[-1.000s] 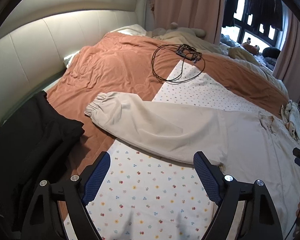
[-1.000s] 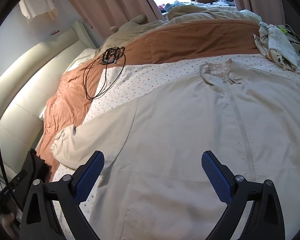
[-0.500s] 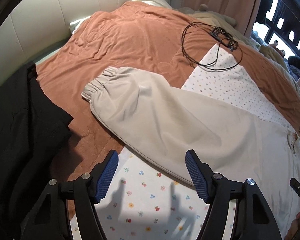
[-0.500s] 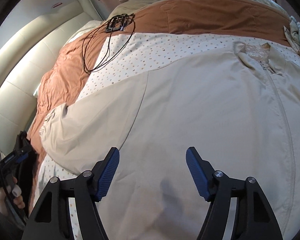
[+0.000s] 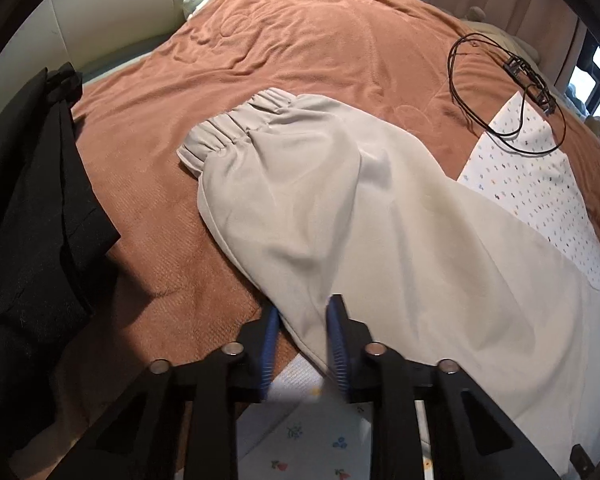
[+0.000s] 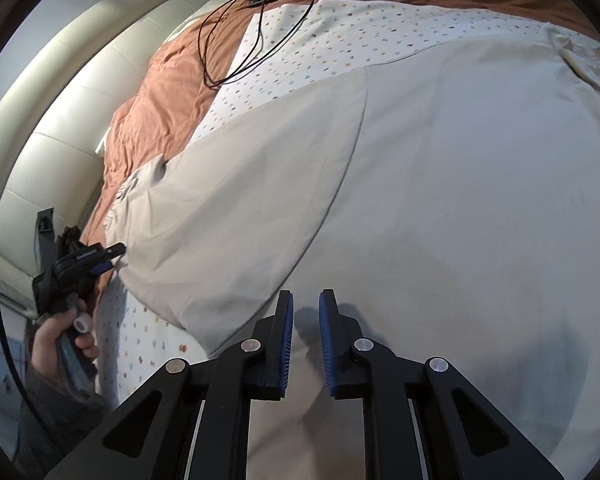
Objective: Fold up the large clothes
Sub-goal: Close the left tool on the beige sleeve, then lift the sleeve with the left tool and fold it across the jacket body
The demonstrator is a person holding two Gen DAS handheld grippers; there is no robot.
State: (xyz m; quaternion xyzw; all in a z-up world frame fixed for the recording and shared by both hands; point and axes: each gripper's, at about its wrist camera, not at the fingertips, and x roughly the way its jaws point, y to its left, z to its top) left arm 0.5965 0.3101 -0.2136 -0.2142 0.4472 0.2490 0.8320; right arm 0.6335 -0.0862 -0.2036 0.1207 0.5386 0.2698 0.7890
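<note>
The left gripper is closing on the jacket's sleeve edge, cloth between its fingers. The right gripper is closing on the jacket body. Next, probably, lifting the sleeve across the body.

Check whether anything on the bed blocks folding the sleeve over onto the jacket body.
Nothing visible does. The sleeve lies flat with the left tongs closing on its lower edge, and the jacket body is bare. The black cable lies beyond the jacket, clear of that path.

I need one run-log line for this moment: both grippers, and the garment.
left gripper: closing on beige jacket sleeve edge | right gripper: closing on jacket body | jacket: flat on bed, unfolded
</note>
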